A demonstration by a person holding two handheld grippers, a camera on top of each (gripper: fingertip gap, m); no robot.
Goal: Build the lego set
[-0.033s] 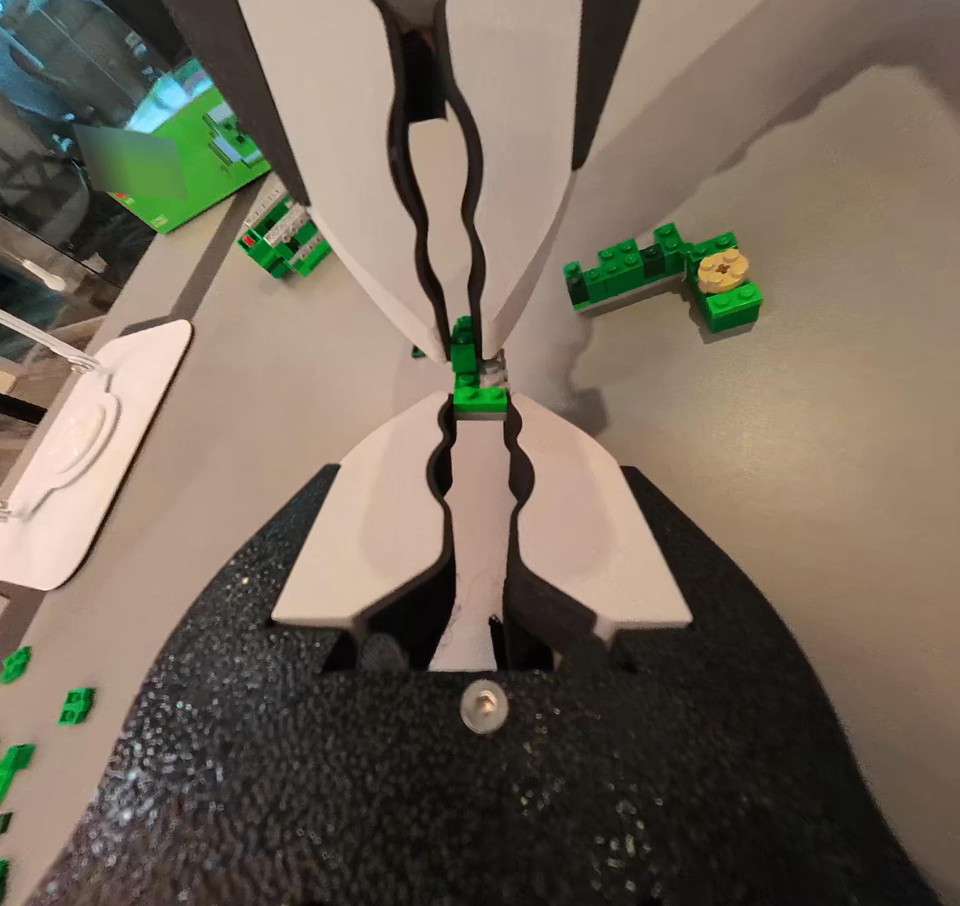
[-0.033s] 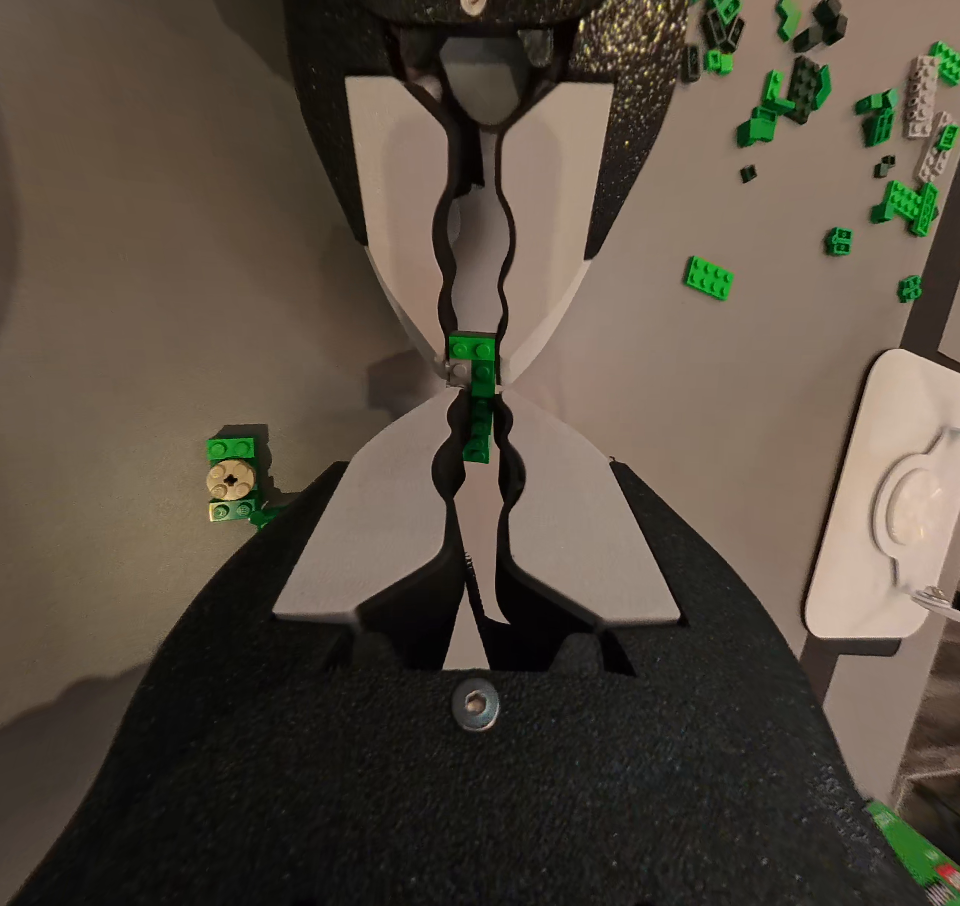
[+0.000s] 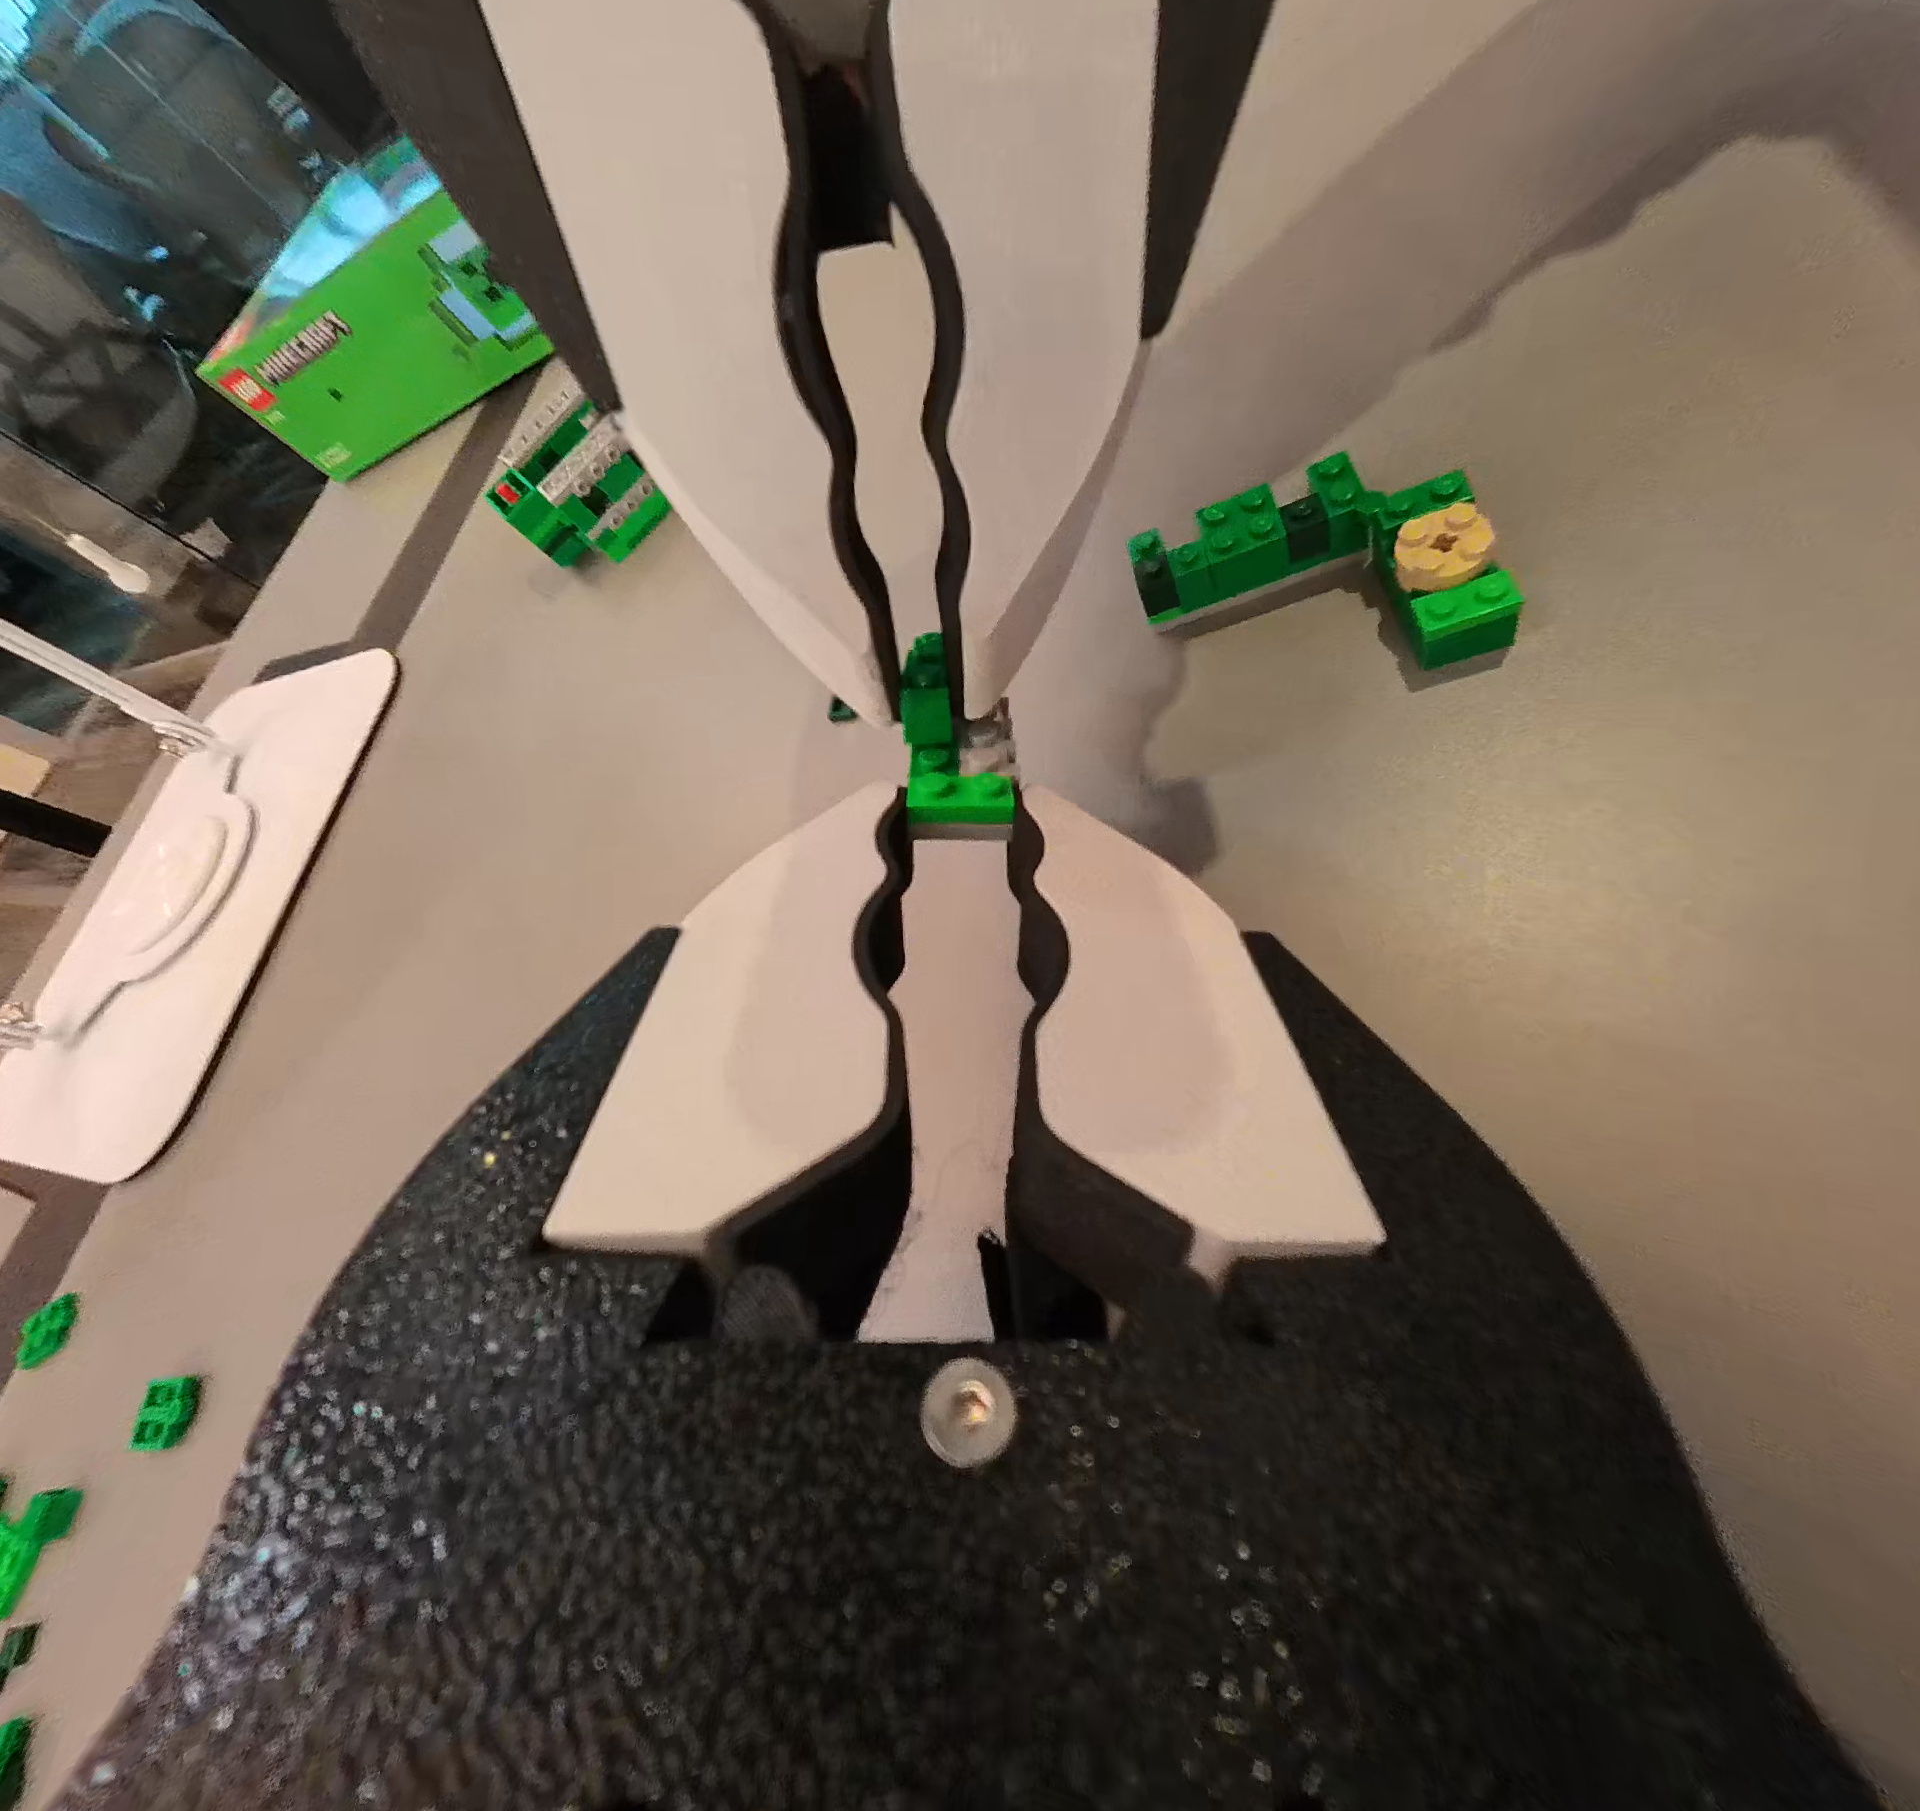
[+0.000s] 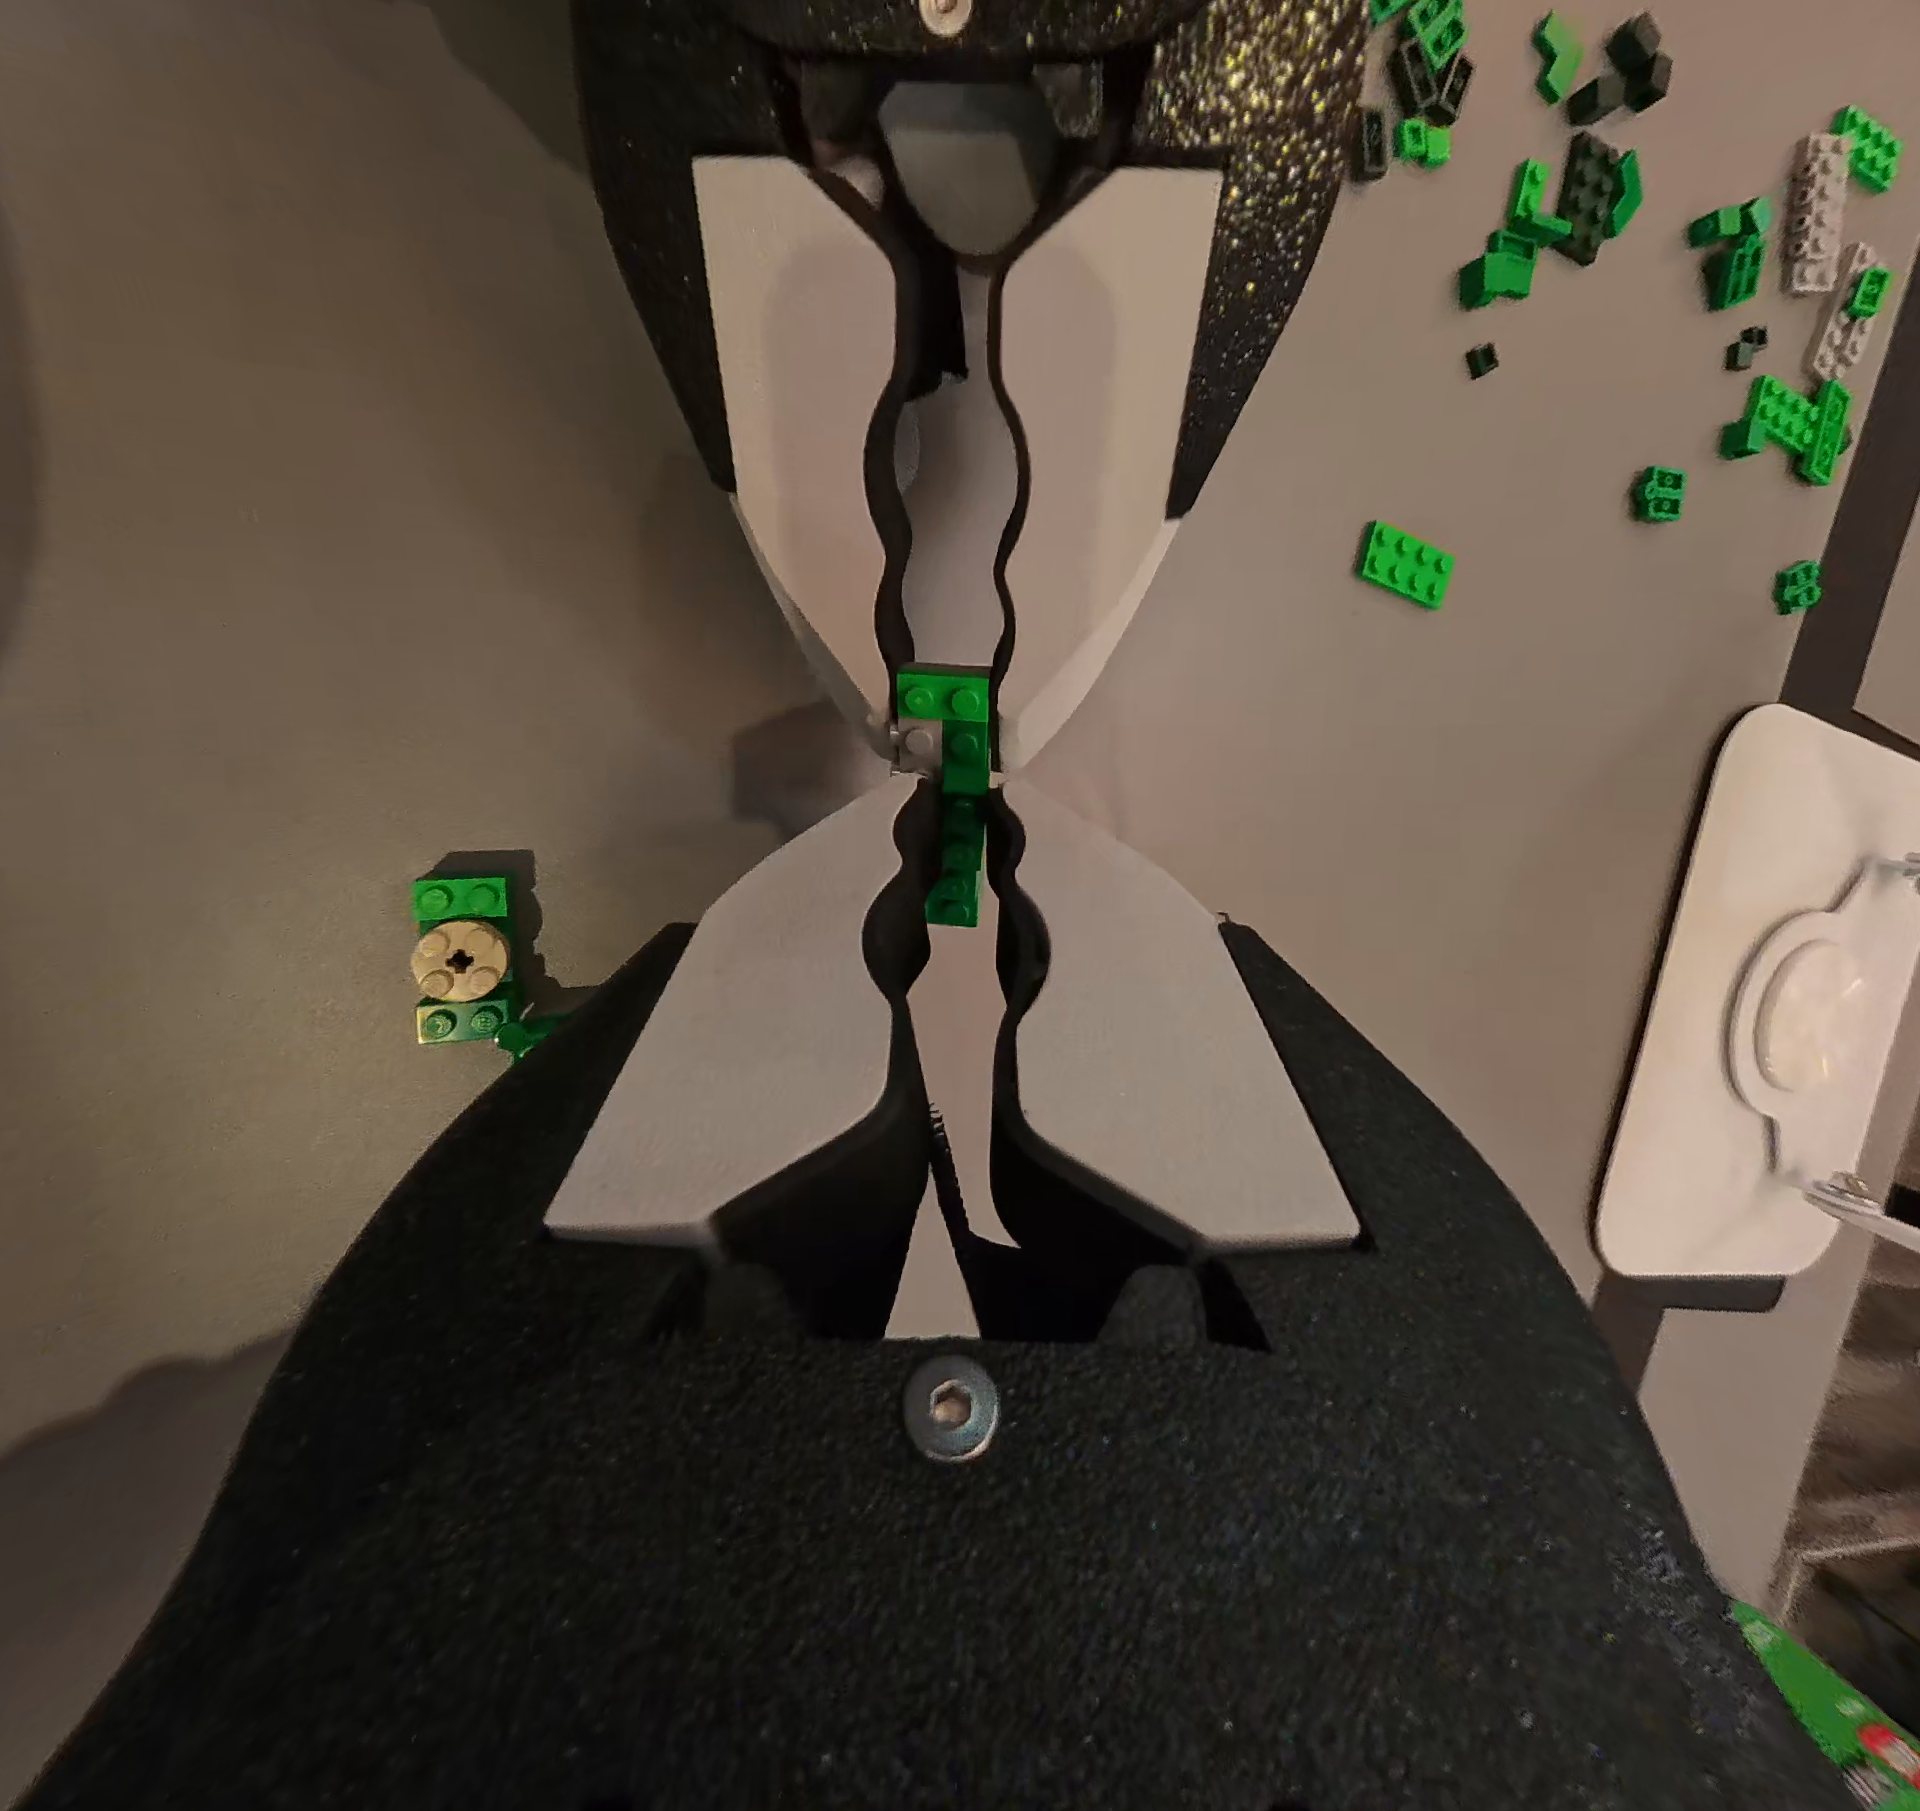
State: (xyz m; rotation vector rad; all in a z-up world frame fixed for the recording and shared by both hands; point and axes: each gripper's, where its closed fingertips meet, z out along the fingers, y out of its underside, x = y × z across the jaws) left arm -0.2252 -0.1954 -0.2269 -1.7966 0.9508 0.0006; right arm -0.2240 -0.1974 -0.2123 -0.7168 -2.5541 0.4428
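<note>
My two grippers meet tip to tip above the grey table. My left gripper (image 3: pixel 961 811) is shut on a bright green two-stud brick (image 3: pixel 958 793) with a small grey piece (image 3: pixel 987 741) beside it. My right gripper (image 4: pixel 951 805) is shut on a narrow strip of green bricks (image 4: pixel 958 873). The strip touches the two-stud brick (image 4: pixel 943 696), and the two look pressed together into one small assembly. The right gripper (image 3: pixel 925 712) comes in from the top of the left wrist view. The left gripper (image 4: pixel 940 722) comes in from the top of the right wrist view.
An L-shaped green build with a tan round piece (image 3: pixel 1340 556) lies on the table, also in the right wrist view (image 4: pixel 462 961). A green box (image 3: pixel 384 369) and a small green-grey build (image 3: pixel 582 504) lie far left. Loose bricks (image 4: pixel 1662 203) and a white pad (image 4: pixel 1766 992) are right. Less than 4 cm separates the two grippers' tips. The small green-grey build (image 3: pixel 582 504) is about 25 centimetres from both grippers' fingertips.
</note>
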